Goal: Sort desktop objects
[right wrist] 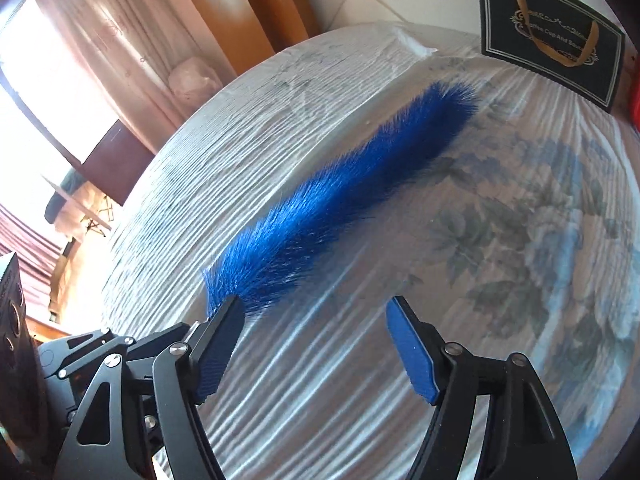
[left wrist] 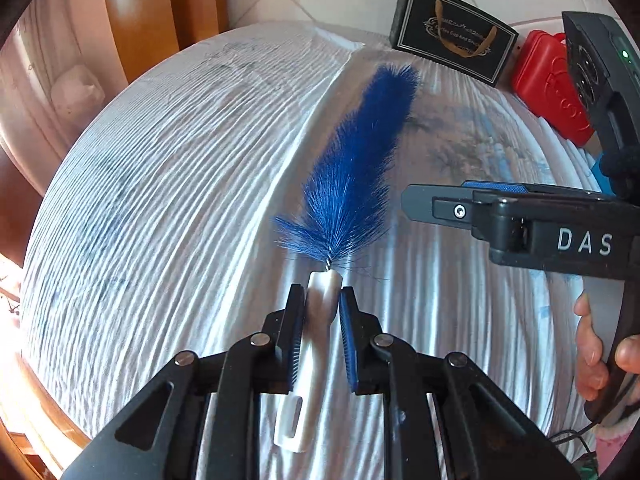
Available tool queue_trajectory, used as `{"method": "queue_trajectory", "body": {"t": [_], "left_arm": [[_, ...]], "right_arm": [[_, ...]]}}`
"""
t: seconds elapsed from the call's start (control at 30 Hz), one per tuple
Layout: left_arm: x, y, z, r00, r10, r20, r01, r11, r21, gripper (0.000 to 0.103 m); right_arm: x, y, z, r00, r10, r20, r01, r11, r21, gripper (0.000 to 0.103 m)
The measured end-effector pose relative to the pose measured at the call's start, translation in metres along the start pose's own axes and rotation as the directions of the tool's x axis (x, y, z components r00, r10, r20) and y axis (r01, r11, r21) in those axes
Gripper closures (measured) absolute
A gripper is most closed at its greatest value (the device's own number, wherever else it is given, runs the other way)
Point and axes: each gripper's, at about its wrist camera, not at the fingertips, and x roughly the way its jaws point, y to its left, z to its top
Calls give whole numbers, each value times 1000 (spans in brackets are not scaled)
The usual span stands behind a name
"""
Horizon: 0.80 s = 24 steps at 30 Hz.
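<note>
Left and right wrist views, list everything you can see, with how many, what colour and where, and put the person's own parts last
Bottle brush: one, blue bristles with a white handle, lying along the table, handle between the left gripper's pads.
Tablecloth: one, white with a blue-grey flower print, covering the table.
Gift bag: one, black with gold print and tan handles, lying flat at the far edge.
Red case: one, beside the gift bag, at the far right.
Curtains: pinkish, left background.
Left gripper: one, black with blue pads, shut on the brush handle.
Right gripper: one, black with blue pads, open and empty, beside the bristles.
Hand: one, on the right gripper's grip.
</note>
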Motion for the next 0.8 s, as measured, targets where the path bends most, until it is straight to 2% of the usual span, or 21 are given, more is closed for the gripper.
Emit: {"method": "queue_trajectory", "body": {"t": [0.17,0.27,0.4,0.47,0.63,0.8], "left_arm": [[-26,11,11,997,-33,74,35,999,-15,89],[-48,4,27,990,-60,130,58,998,19,93],[-65,-5,40,982,-93,166,85,995,55,94],[-66,-2,38,985,-62,162,52,997,65,94],[-47,37,24,995,29,93,-28,1000,-5,92],[-28,71,6,998,42,41,-37,994,-103,91]], "right_arm": [[11,17,-5,996,-91,9,91,996,-24,33],[7,15,-8,995,-96,3,96,995,-13,34],[-14,11,-7,995,-96,40,96,995,12,34],[-23,8,-6,991,-118,61,117,993,17,34],[-27,4,-7,993,-106,57,104,994,27,34],[-9,21,-4,997,-77,21,78,996,-45,34]]}}
